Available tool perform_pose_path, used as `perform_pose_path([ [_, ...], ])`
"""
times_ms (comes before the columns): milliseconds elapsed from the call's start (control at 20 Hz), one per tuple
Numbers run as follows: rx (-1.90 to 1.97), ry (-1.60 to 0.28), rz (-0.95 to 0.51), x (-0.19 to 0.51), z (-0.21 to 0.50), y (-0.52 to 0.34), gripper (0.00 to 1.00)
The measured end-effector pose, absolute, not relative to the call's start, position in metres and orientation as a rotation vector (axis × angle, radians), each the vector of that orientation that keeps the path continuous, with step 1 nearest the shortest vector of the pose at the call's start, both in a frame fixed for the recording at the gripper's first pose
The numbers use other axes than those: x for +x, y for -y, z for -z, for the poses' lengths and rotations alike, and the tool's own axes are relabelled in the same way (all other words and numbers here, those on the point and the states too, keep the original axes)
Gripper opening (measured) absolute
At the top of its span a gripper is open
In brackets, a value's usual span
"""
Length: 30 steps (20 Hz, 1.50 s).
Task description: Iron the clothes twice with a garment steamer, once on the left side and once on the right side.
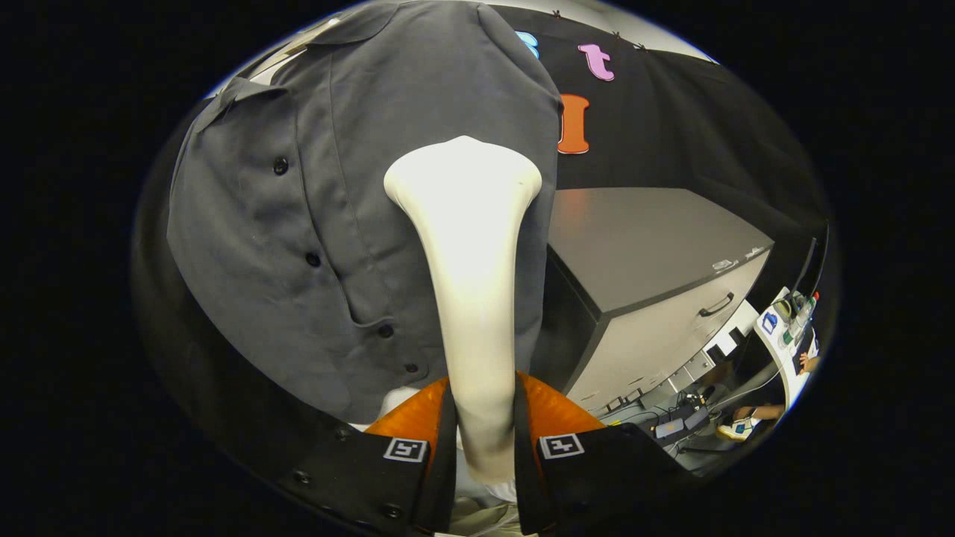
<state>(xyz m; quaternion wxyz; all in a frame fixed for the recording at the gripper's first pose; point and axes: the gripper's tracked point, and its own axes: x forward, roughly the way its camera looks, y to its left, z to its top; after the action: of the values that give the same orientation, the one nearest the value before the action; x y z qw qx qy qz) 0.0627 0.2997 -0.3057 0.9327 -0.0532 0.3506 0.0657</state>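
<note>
A cream-white garment steamer (470, 283) stands between my fingers, its handle clamped by both, and its flared head reaches forward. My gripper (482, 418) is shut on the steamer's handle. The head lies against a dark grey buttoned shirt (321, 224) that hangs just ahead. It sits on the panel to the right of the button row. Several dark buttons run down the shirt's front. The steamer hides part of the shirt behind it.
A grey cabinet (656, 283) with a drawer handle stands to the right of the shirt. Beyond it lie cables and small devices on the floor (679, 425), a white table edge (783, 350) with bottles, and a person's shoe (739, 428).
</note>
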Motion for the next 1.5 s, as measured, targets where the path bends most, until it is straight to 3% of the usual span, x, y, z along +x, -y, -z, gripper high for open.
perform_pose_path([
  [900,-0.15,-0.938,-0.204,0.004,0.399,-0.264,0.41],
  [1500,-0.124,-0.836,-0.208,-0.012,0.341,-0.26,0.41],
])
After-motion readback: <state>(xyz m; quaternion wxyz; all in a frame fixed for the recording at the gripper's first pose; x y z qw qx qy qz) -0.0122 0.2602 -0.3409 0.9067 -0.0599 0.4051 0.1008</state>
